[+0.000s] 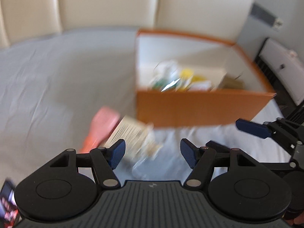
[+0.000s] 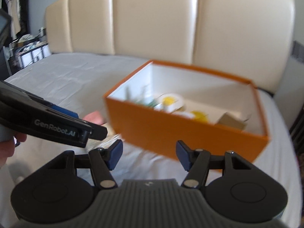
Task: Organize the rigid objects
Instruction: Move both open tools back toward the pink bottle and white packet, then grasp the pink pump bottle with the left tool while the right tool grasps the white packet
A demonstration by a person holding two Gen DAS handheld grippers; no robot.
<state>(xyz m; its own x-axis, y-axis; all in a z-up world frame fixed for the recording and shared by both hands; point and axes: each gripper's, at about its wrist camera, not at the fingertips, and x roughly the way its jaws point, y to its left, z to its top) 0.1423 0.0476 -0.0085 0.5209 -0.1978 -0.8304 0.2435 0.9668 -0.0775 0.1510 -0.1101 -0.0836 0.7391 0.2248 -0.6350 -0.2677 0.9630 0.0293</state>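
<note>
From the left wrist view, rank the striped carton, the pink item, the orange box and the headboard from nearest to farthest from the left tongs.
1. Striped carton, just ahead of the open left tongs, slightly left.
2. Pink item, beside the carton, further left.
3. Orange box, ahead and to the right on the bed.
4. Headboard, at the far end of the bed.

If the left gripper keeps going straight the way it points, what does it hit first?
Probably the blurred clear packaging on the sheet, right ahead between the open left gripper fingers. The orange box lies beyond. Motion blur makes depth uncertain.
</note>
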